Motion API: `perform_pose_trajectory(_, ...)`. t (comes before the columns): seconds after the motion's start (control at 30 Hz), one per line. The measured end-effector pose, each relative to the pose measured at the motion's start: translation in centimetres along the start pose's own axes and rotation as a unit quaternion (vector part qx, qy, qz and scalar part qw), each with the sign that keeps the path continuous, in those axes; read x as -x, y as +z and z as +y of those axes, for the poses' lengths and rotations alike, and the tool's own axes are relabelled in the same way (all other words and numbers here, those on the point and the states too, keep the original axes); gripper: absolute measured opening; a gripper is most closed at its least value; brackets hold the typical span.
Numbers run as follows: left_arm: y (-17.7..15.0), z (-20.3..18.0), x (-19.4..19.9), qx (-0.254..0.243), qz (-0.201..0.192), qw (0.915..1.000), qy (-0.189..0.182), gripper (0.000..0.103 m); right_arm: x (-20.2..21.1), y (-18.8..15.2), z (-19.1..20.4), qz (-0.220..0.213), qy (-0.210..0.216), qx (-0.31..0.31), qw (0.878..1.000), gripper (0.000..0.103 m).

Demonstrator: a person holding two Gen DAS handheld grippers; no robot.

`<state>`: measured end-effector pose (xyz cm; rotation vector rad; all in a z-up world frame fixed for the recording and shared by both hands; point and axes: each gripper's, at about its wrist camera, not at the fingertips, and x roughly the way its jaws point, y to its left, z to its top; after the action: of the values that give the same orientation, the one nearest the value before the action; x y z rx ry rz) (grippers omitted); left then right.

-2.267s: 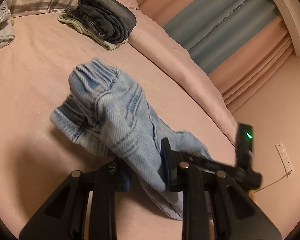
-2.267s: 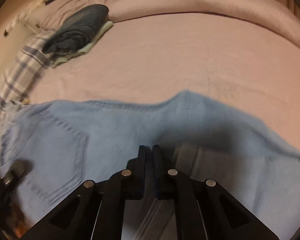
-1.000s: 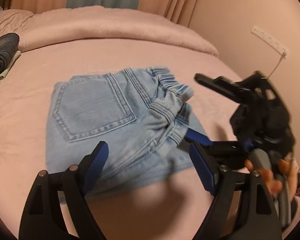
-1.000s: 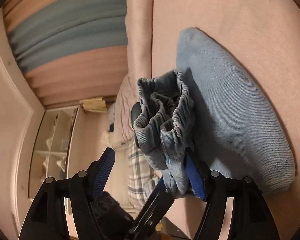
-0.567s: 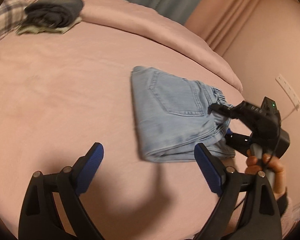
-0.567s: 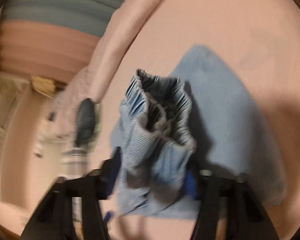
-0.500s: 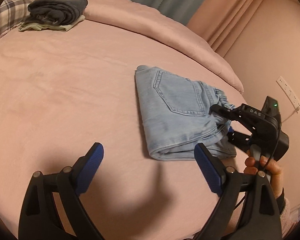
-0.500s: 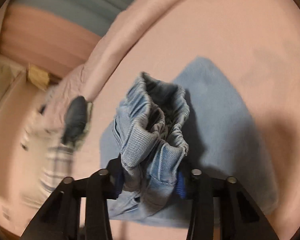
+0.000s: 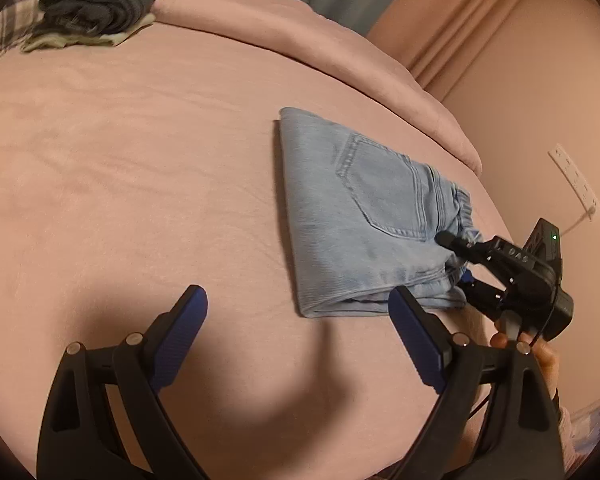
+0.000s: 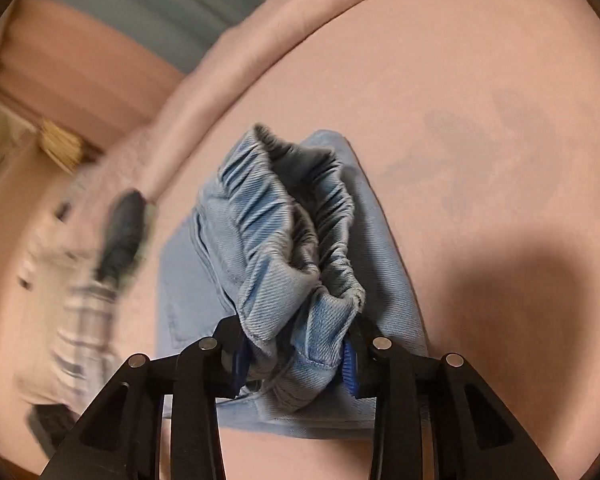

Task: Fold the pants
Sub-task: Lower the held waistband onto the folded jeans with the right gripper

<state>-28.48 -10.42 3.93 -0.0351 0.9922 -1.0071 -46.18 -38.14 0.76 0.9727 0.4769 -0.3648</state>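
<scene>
Pink bedsheet [image 9: 140,168] is the work surface; your folded pants [image 9: 352,216] lie flat at about 2 o'clock in the left wrist view, well apart from the stack of dark folded clothes [image 9: 96,4] at 11 o'clock. Your right gripper [image 10: 296,356] pinches the bunched elastic waistband [image 10: 288,208], several layers thick, between its fingers. Your left gripper [image 9: 296,336] is spread wide, holding nothing, hovering near the fold's 6 o'clock corner.

Risks as I read it:
- You're holding only the waistband end. Lift or drag and the rest trails, so the layers likely slide and the fold opens.
- The grip looks uneven across layers; inner ones may slip out.
- Let go with the waistband raised and it probably springs up lumpy.
- Right view is motion-blurred; slow down.
</scene>
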Motion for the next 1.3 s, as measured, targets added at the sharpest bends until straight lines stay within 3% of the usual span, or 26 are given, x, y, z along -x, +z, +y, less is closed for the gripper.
perform_pose_trajectory(0.13,0.5,-0.1,0.1,-0.018,-0.004,0.9997,0.015,0.092,1.3,0.9,0.2,0.014,-0.005,0.021,1.0,0.048)
perform_pose_trajectory(0.23,0.9,0.1,-0.2,-0.014,-0.005,0.9998,0.016,0.092,3.1,1.2,1.1,-0.01,-0.033,0.04,0.999,0.061)
perform_pose_trajectory(0.37,2.0,-1.1,-1.5,-0.03,-0.008,0.9995,0.01,0.092,5.4,1.8,3.0,-0.067,-0.071,0.096,0.991,0.063)
perform_pose_trajectory(0.47,3.2,-3.0,-2.3,-0.051,-0.022,0.9985,-0.001,0.092,5.8,2.5,5.4,-0.096,-0.056,0.157,0.981,0.063)
perform_pose_trajectory(0.5,3.6,-3.6,-2.6,-0.061,-0.026,0.9978,-0.002,0.091,5.5,2.7,6.3,-0.1,-0.059,0.176,0.977,0.062)
perform_pose_trajectory(0.57,4.2,-4.9,-3.5,-0.081,-0.025,0.9964,-0.001,0.091,3.9,3.3,8.9,-0.095,-0.071,0.23,0.966,0.048)
perform_pose_trajectory(0.6,4.3,-5.4,-4.0,-0.088,-0.021,0.9959,-0.002,0.089,3.5,3.5,9.4,-0.09,-0.07,0.243,0.963,0.046)
perform_pose_trajectory(0.67,4.3,-6.1,-5.5,-0.101,-0.001,0.9949,-0.007,0.082,1.3,4.1,10.7,-0.068,-0.072,0.27,0.958,0.031)
perform_pose_trajectory(0.73,4.0,-6.2,-7.1,-0.11,0.027,0.9935,0.001,0.08,-1.3,4.7,10.7,-0.035,-0.086,0.275,0.957,0.027)
perform_pose_trajectory(0.8,3.4,-5.9,-8.7,-0.118,0.052,0.9916,0.013,0.08,-4.3,5.2,9.3,0.01,-0.128,0.279,0.952,0.024)
perform_pose_trajectory(0.87,3.3,-5.7,-8.6,-0.122,0.045,0.9914,0.008,0.08,-6.7,5.1,7.6,0.033,-0.144,0.272,0.951,0.019)
perform_pose_trajectory(1.03,3.7,-5.1,-8.5,-0.114,0.052,0.9921,-0.001,0.08,-5.2,5.4,7.3,0.024,-0.114,0.254,0.96,0.019)
perform_pose_trajectory(1.13,3.6,-5.0,-8.4,-0.114,0.049,0.9923,-0.001,0.081,-2.7,4.2,8.4,-0.003,-0.075,0.26,0.963,0.019)
perform_pose_trajectory(1.2,3.6,-4.9,-8.4,-0.111,0.048,0.9927,-0.002,0.081,-1.4,2.7,8.7,-0.003,-0.057,0.272,0.961,0.019)
perform_pose_trajectory(1.3,3.5,-5.1,-8.4,-0.113,0.049,0.9924,-0.002,0.081,-0.3,-0.2,8.1,0.001,-0.082,0.31,0.947,0.019)
